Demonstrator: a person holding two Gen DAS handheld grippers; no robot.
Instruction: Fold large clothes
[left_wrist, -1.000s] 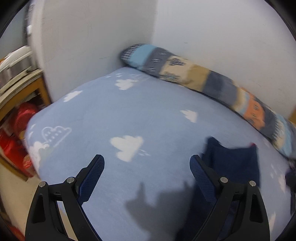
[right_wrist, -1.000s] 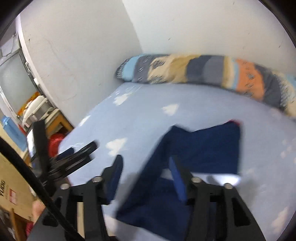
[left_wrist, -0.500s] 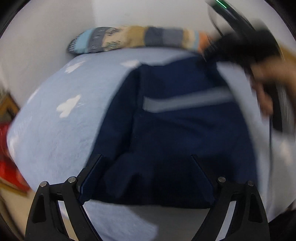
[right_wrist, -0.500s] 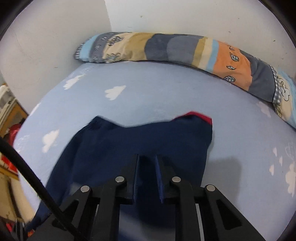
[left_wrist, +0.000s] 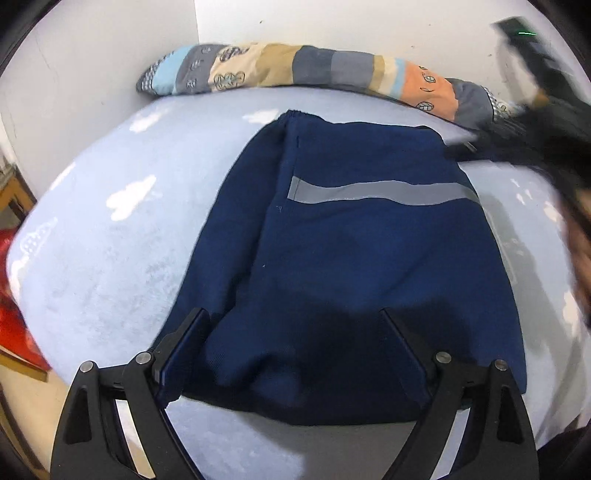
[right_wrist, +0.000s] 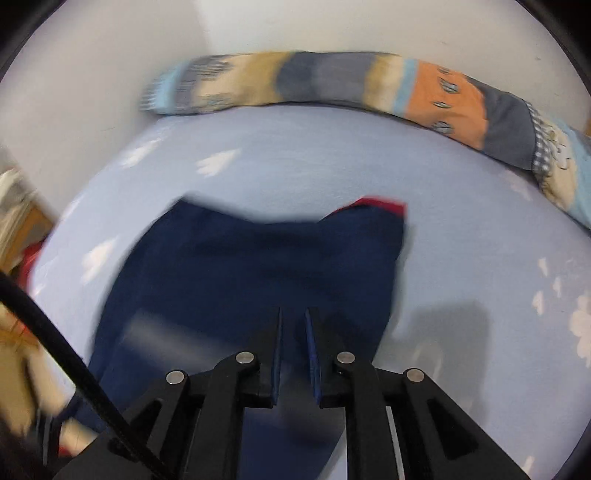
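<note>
Navy garment (left_wrist: 354, 266) with a grey reflective stripe (left_wrist: 380, 192) lies spread on the bed (left_wrist: 110, 236), whose light-blue cover carries white cloud prints. From the left wrist view it stretches ahead of the left gripper (left_wrist: 295, 321), whose jaws stand wide apart with the near hem lying between and under them; they grip nothing. Beyond the cloth's far edge, a long patchwork bolster (left_wrist: 295, 70) runs along the white wall.

From the right wrist view, the right gripper (right_wrist: 293, 325) has its jaws nearly together with only a narrow gap between the blue pads; the dark cloth fills that gap, but motion blur makes it impossible to tell whether fabric is pinched. Ahead of these jaws the garment (right_wrist: 258, 266) shows a red trim (right_wrist: 384, 203) at its far right corner.
</note>
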